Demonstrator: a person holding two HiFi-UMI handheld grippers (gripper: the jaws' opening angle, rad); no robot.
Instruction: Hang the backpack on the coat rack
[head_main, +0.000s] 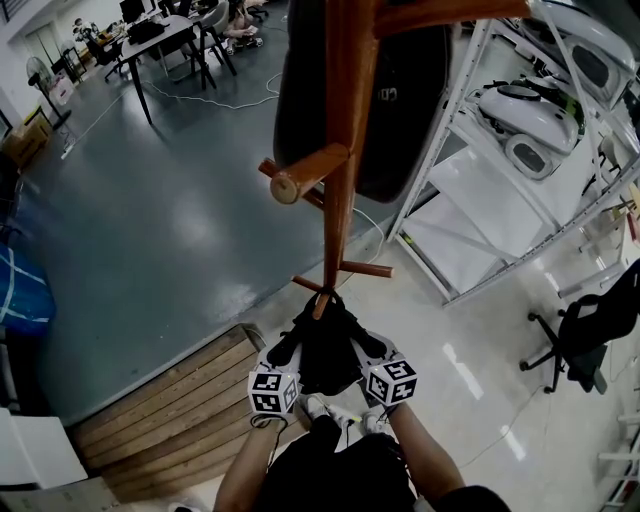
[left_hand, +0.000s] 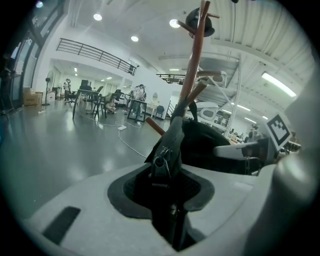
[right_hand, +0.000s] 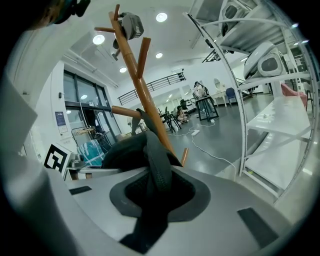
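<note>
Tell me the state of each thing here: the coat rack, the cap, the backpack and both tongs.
coat rack, standing upright.
cap, hanging at the top of the coat rack.
backpack, held from both sides, low against the coat rack; not clearly hooked on.
left tongs, shut on the backpack's strap.
right tongs, shut on the backpack's fabric.

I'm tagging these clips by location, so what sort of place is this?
Probably an open-plan lab or workshop office: a cluster of desks on a grey polished floor, white metal shelving holding moulded machine shells, and a railed mezzanine overhead.
</note>
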